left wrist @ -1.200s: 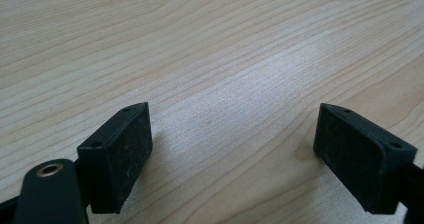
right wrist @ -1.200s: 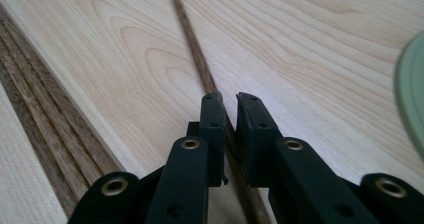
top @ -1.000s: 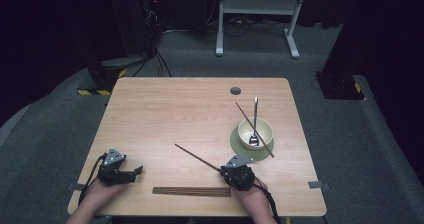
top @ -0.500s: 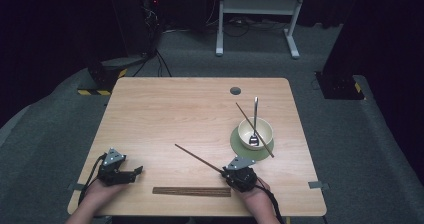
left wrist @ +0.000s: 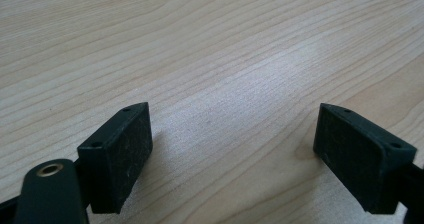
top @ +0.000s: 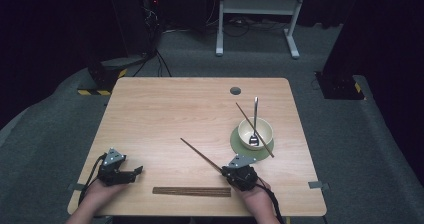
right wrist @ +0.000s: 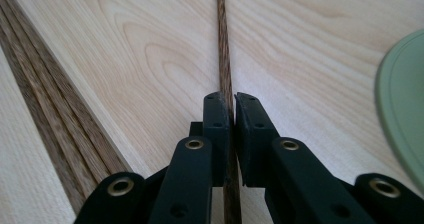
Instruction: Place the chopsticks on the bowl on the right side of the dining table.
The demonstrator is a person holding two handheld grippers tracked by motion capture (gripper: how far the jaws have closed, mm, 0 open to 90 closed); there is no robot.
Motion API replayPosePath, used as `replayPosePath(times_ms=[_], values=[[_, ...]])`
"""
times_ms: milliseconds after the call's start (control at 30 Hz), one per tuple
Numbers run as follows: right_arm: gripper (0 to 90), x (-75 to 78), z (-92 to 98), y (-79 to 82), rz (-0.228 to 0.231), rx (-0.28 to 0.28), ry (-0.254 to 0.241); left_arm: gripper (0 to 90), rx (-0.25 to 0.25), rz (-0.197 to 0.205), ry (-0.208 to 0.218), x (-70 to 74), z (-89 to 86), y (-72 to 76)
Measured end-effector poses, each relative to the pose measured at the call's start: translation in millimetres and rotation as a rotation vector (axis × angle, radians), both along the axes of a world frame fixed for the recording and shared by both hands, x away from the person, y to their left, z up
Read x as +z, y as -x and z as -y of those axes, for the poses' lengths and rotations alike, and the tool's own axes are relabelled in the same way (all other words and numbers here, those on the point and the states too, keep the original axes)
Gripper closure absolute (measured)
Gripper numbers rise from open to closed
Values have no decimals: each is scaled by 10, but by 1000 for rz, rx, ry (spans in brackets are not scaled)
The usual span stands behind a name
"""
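My right gripper (top: 225, 170) (right wrist: 232, 101) is shut on a dark wooden chopstick (top: 200, 154) (right wrist: 221, 44) near the table's front edge. Its jaws have just closed a little tighter, and the stick runs between the pads and slants away to the upper left. My left gripper (top: 134, 173) (left wrist: 232, 149) rests at the front left, open, with bare wood between its pads. A cream bowl (top: 243, 134) sits on a green mat (top: 237, 143) (right wrist: 405, 114). A metal spoon (top: 255, 116) stands in the bowl, and a second chopstick (top: 245, 113) lies across it.
A long dark wooden strip (top: 191, 191) (right wrist: 45, 99) lies along the front edge between my hands. The light wooden table (top: 165, 114) has a round cable hole (top: 235, 90) near its far edge. Grey carpet and dark stands surround the table.
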State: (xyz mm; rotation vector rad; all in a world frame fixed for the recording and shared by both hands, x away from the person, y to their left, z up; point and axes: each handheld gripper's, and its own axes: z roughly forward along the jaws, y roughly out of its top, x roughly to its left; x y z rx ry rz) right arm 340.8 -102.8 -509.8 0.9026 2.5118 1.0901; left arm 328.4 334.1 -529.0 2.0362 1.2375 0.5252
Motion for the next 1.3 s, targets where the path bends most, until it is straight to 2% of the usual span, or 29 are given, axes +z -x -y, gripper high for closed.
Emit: replayPosePath(times_ms=[333,567,933,1300], values=[[841,225,60,100,81,-17,-39,158,3,0,7,0,-3,0],[841,328,114,137,123,-39,-64,159,3,0,7,0,-6,0],[840,460,419,95,180,-149,-110,158,1,0,12,0,-11,-1],[841,498,673,56,200,-244,-157,158,1,0,9,-1,-5,-1]])
